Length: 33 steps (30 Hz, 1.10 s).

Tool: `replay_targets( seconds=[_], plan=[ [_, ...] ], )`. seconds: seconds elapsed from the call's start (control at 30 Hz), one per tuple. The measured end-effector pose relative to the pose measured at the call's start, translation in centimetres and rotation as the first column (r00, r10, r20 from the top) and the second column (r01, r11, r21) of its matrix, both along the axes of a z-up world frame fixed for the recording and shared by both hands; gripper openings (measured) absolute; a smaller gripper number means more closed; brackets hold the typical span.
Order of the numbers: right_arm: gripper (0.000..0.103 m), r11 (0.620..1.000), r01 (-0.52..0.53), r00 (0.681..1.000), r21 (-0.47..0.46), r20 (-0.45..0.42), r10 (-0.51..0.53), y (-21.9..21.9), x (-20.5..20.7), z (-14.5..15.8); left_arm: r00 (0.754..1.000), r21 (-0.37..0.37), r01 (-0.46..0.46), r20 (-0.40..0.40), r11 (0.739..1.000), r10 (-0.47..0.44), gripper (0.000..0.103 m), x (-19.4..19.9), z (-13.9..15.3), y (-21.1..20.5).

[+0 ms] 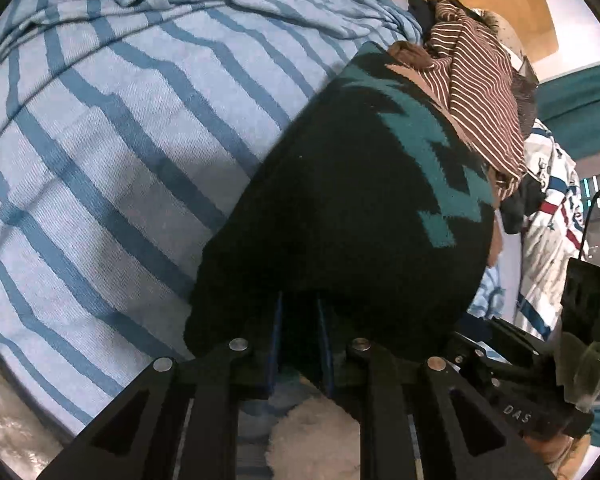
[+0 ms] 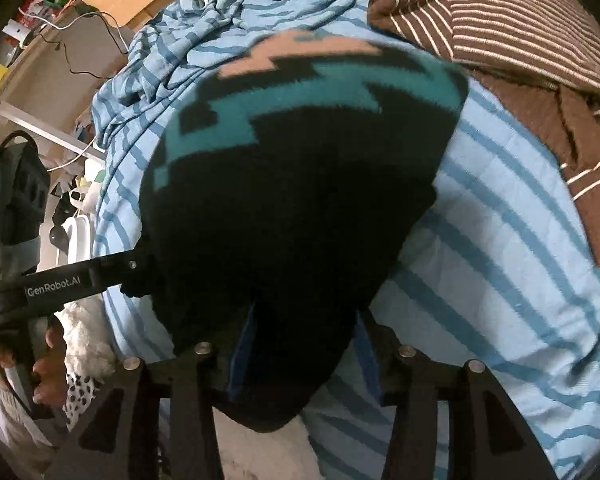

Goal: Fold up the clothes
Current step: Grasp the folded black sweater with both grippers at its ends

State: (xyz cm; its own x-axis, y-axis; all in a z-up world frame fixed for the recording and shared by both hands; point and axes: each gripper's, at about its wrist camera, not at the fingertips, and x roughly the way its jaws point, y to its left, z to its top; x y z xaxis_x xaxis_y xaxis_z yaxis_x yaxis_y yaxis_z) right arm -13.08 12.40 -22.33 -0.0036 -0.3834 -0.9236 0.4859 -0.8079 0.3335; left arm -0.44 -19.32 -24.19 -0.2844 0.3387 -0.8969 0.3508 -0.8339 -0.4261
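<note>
A black knit [image 1: 340, 208] with teal zigzags hung from both claws over a blue striped sheet [image 1: 100, 152]. The left claw [image 1: 300, 320] pinched its edge tight. The right claw [image 2: 304, 332] stood wider, the fabric draped between its fingers; whether it gripped, I could not tell. A brown striped garment [image 2: 520, 12] lay just beyond.
</note>
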Motion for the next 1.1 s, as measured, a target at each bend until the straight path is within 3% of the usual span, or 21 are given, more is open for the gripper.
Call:
replay_targets(
  seconds=[0.13,0.27,0.37,0.47,0.6,0.7,0.77,0.9,1.1],
  plan=[
    [0.052,1.0,0.004,0.999,-0.016,0.043,-0.003,0.5,-0.5,0.3,1.0,-0.049,0.025,0.011,0.998,-0.025,0.019,-0.2,0.8,0.6],
    [0.051,0.998,-0.036,0.999,-0.043,-0.001,0.036,0.5,-0.6,2.7,0.996,-0.182,0.088,0.01,0.979,-0.088,0.019,-0.5,2.8,2.0],
    [0.051,0.996,-0.067,0.997,-0.054,-0.052,0.064,0.5,-0.1,4.3,0.993,-0.227,0.115,0.018,0.967,-0.114,0.019,-0.7,3.6,2.6],
    [0.049,0.992,-0.107,0.991,-0.067,-0.088,0.101,0.0,0.1,5.7,0.992,-0.209,0.119,-0.007,0.971,-0.123,0.019,-0.5,5.1,2.8],
    [0.048,0.977,-0.127,0.986,-0.171,-0.131,0.105,0.5,0.0,8.0,0.992,-0.218,0.101,-0.054,0.971,-0.116,0.019,-0.7,7.3,2.4],
    [0.046,0.957,-0.18,0.98,-0.227,-0.12,0.156,-0.7,0.3,8.0,0.994,-0.218,0.067,-0.064,0.974,-0.083,0.019,-2.0,7.1,1.7],
    [0.044,0.956,-0.216,0.976,-0.197,-0.071,0.206,-1.9,0.7,6.5,0.998,-0.231,0.038,-0.032,0.972,-0.046,0.019,-2.3,5.8,1.2],
    [0.042,0.954,-0.298,0.954,-0.003,0.004,0.298,-4.1,2.2,1.8,0.999,-0.171,0.021,0.027,0.985,-0.017,0.019,-1.6,2.9,0.3],
    [0.04,0.946,-0.321,0.946,0.046,-0.022,0.322,-4.9,2.8,0.8,0.996,-0.026,-0.09,0.002,0.996,0.09,0.019,-0.3,0.9,-2.1]
  ],
)
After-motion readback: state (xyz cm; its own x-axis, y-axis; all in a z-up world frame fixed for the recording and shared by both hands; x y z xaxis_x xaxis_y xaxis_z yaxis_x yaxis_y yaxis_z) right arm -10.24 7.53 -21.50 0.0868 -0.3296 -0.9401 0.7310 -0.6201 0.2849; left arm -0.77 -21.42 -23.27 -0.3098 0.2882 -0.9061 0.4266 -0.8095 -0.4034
